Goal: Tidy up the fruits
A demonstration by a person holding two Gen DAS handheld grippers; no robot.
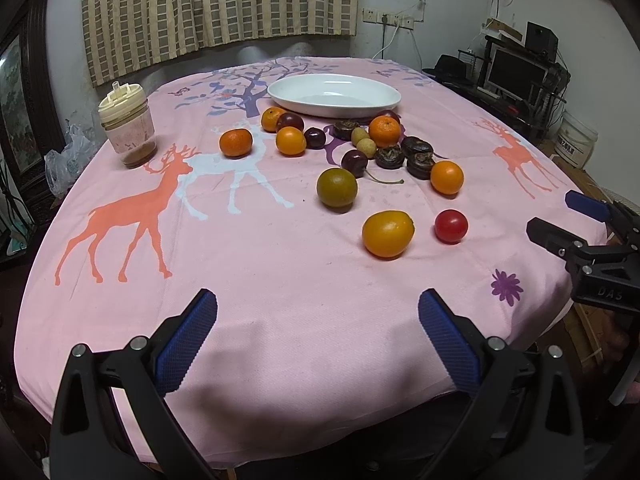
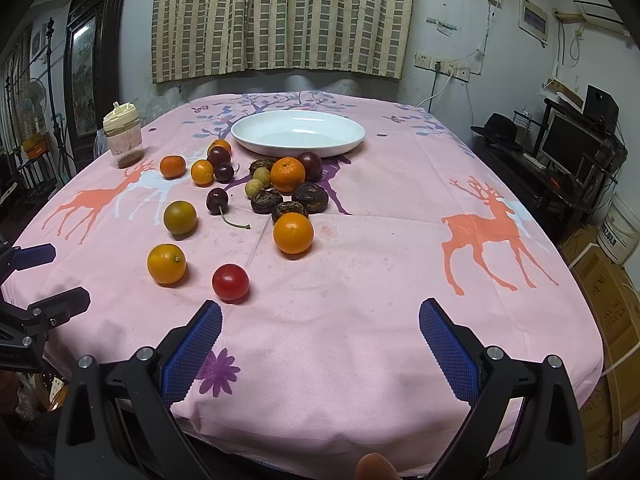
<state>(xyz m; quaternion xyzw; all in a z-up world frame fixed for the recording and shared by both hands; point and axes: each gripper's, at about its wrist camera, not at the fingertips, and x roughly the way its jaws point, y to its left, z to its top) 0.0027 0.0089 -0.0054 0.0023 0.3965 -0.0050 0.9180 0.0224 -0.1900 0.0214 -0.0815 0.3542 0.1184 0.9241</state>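
Several fruits lie loose on the pink deer tablecloth (image 1: 248, 264): oranges, dark cherries, brown water chestnuts, pale longans, a green-brown citrus (image 1: 337, 187) (image 2: 180, 217), a yellow-orange citrus (image 1: 388, 233) (image 2: 166, 263) and a red cherry tomato (image 1: 451, 225) (image 2: 230, 282). An empty white oval plate (image 1: 334, 95) (image 2: 298, 133) sits at the far side. My left gripper (image 1: 318, 308) is open and empty over the near edge. My right gripper (image 2: 320, 312) is open and empty, the tomato just beyond its left finger; it also shows at the right in the left wrist view (image 1: 560, 220).
A lidded plastic jar (image 1: 127, 126) (image 2: 122, 137) stands at the far left of the table. A checked curtain hangs behind. A desk with a monitor (image 2: 568, 148) and a white bucket (image 2: 620, 236) stand to the right.
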